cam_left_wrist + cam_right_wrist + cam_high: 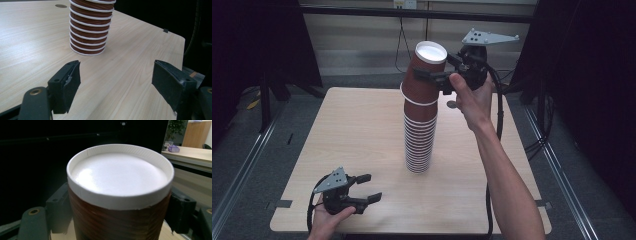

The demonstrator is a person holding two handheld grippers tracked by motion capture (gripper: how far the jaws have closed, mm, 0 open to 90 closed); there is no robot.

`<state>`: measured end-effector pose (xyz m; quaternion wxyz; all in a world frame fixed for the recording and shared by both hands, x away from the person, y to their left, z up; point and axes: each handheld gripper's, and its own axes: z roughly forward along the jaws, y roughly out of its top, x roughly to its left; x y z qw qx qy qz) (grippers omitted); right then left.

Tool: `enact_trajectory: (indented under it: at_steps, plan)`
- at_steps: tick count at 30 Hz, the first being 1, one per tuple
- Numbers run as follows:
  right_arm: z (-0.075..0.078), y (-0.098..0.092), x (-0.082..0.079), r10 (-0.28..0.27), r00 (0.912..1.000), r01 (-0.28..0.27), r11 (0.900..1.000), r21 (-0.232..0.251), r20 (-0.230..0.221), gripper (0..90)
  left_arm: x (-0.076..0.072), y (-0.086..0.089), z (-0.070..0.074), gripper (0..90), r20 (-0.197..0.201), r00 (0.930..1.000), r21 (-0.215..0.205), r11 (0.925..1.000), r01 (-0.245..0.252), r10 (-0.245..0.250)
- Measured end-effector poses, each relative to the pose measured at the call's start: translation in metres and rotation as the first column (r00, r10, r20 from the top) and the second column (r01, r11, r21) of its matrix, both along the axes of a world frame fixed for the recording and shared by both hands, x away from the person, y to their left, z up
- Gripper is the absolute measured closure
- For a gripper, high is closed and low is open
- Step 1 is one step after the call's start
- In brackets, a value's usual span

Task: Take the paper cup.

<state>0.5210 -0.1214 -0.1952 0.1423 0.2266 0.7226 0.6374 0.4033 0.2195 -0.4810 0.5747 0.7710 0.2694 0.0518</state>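
Paper cups [420, 135]: matt brown ribbed walls, white rolled rims; the top cup [120, 195] shows a smooth white base. Table [357, 135]: pale wood-grain laminate with a slight sheen. Gripper pads [72, 82]: matt black foam-like rubber.

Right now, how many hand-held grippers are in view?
2. The right hand-held gripper clamps the top cup above the stack. The left hand-held gripper sits open near the table's front edge, apart from the cups.

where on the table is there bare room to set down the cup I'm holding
Bare wood lies left of the cup stack, out to the table edge, and between the stack and the left gripper. Less room to the stack's right, where the forearm crosses.
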Motion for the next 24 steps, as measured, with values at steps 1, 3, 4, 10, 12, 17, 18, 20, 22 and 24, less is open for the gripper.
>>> enact_trajectory:
  at_steps: [1,3,4,10,12,17,18,20,22,24]
  plan:
    - [0.0,-0.002,0.001,0.001,1.0,-0.001,1.0,0.015,-0.004,21.5,0.0,0.0,0.0,22.8,0.0,1.0,-0.001,1.0,0.0,0.0]
    - [0.001,-0.004,0.0,0.003,1.0,-0.003,1.0,0.03,0.0,21.5,0.0,0.0,0.0,22.7,-0.001,1.0,-0.001,1.0,-0.001,0.001]
    - [0.001,-0.004,0.0,0.006,1.0,-0.006,0.999,0.037,0.006,21.5,0.001,0.0,0.0,22.7,0.001,1.0,0.002,1.0,0.001,-0.001]
    - [0.006,-0.005,-0.003,0.005,0.9997,-0.006,0.998,0.06,0.023,21.6,0.0,0.0,0.0,22.7,-0.002,1.0,-0.002,1.0,0.0,0.0]
    - [0.008,-0.007,-0.005,0.006,0.9995,-0.008,0.997,0.076,0.032,21.6,0.0,0.0,0.0,22.7,-0.002,1.0,-0.002,1.0,0.0,0.0]
    - [0.011,-0.01,-0.008,0.001,0.9989,-0.006,0.995,0.099,0.048,21.7,0.0,0.0,0.0,22.7,-0.001,1.0,-0.002,1.0,0.0,0.0]
    - [0.011,-0.011,-0.009,0.001,0.9986,-0.007,0.994,0.105,0.053,21.7,0.0,0.0,0.0,22.7,0.0,1.0,0.001,1.0,0.001,-0.001]
    - [0.013,-0.013,-0.009,0.007,0.9985,-0.014,0.993,0.12,0.054,21.6,0.001,0.0,0.0,22.7,0.001,1.0,0.003,1.0,0.001,-0.001]
    - [0.014,-0.015,-0.01,0.007,0.9984,-0.014,0.992,0.125,0.057,21.7,0.001,0.0,-0.001,22.7,-0.001,1.0,0.001,1.0,0.002,-0.002]
    - [0.014,-0.017,-0.011,0.007,0.9983,-0.014,0.991,0.13,0.057,21.7,0.001,0.0,-0.001,22.7,-0.001,1.0,0.002,1.0,0.003,-0.003]
